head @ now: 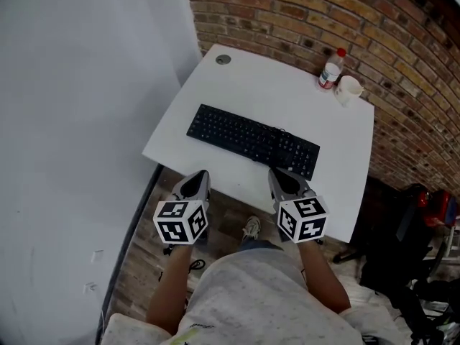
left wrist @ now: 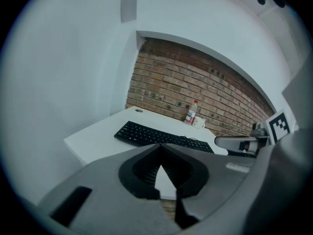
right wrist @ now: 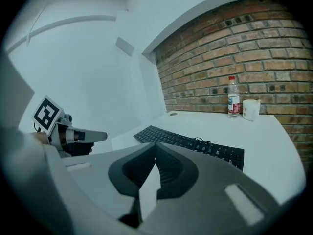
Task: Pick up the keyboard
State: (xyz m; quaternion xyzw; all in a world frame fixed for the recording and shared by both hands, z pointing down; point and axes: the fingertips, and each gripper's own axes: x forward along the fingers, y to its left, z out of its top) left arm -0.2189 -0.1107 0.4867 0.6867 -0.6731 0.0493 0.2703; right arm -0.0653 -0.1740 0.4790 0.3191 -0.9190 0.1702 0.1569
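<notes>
Both grippers are pressed together with nothing between the jaws. The left gripper [head: 195, 182] and the right gripper [head: 282, 178] hover side by side at the near edge of the white surface [head: 237, 85], tilted a little downward and just short of the task's thing.

The black keyboard [head: 253, 141] lies flat across the middle of the surface at a slant, its left end farther from the person than its right end. The right gripper sits close to the near right corner, and the left gripper is well apart from the left end.

To my eye the reach is under way and no grasp has begun. To do it well, both pairs of jaws need to spread before they arrive. Each should then take one short end of the keyboard, pinching the thin edge from above and below. The two ends should rise together so the board stays level.

A cable [head: 279, 132] loops at the back edge and could drag. The bottle [head: 330, 69] and cup [head: 349, 88] stand well clear in the far corner by the brick wall [head: 323, 13].
</notes>
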